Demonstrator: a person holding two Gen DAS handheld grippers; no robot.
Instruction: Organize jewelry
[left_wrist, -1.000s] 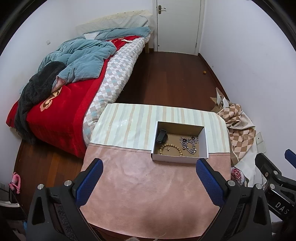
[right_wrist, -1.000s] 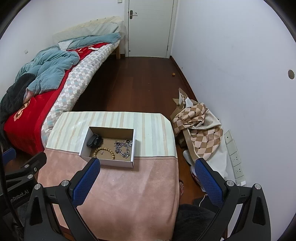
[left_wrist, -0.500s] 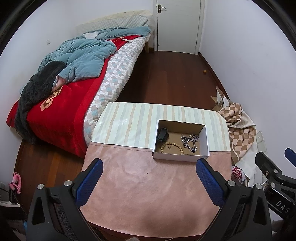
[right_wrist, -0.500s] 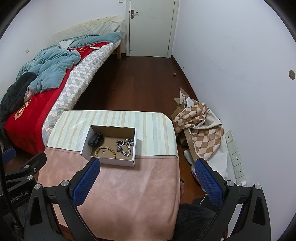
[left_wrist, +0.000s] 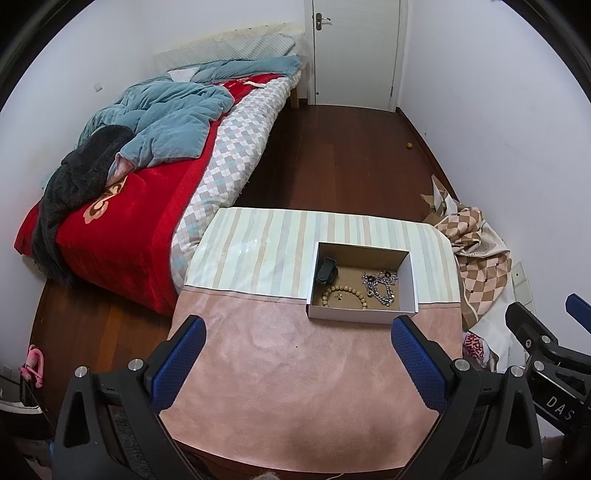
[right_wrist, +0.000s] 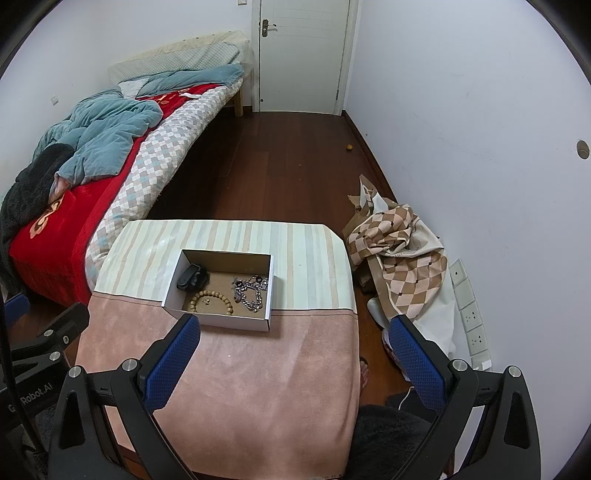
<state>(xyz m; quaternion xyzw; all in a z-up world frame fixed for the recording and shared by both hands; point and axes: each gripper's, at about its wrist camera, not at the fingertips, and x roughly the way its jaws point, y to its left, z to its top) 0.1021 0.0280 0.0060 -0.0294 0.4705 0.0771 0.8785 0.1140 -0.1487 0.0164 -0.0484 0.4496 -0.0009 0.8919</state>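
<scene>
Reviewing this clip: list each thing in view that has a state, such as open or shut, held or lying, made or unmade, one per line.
Left hand-held gripper: open, holding nothing.
Right hand-held gripper: open, holding nothing.
Shallow white cardboard box: lidless, on the table.
Wooden bead bracelet: lying in the box.
Silver chain jewelry: heaped in the box.
Small black item: lying in the box.
White door: shut.
Bed with red cover: unmade.

I am looking down at a table that is wearing two cloths: a pink cloth is covering the near part, and a striped cloth is covering the far part. A box is sitting open on the table, straddling the seam where the cloths are meeting, toward the right side in the left view.
</scene>
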